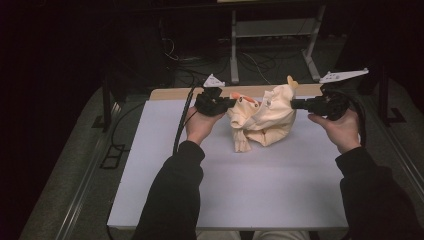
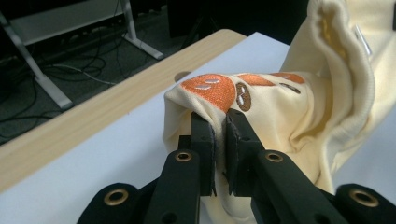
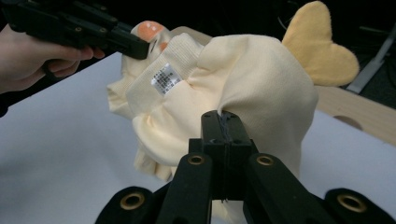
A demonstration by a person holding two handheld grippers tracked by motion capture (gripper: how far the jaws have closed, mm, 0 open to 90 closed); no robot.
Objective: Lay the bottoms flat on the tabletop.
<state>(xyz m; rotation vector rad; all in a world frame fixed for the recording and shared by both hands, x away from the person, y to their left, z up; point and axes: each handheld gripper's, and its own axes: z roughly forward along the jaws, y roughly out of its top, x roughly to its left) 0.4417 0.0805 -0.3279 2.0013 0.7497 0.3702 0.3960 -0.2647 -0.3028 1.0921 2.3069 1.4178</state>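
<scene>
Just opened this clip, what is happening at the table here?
A person holds a cream garment up between two handheld grippers above a white table. The left gripper is clamped on the edge near the orange embroidered patch; the right gripper pinches a fold on the opposite side. The garment hangs bunched, its lower part near or touching the table.

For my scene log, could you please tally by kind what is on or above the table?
Cream garment with orange embroidery, pinched between both grippers: 1
Hand-held grippers, left gripper and right gripper: 2
White table mat: 1
Total: 4
</scene>
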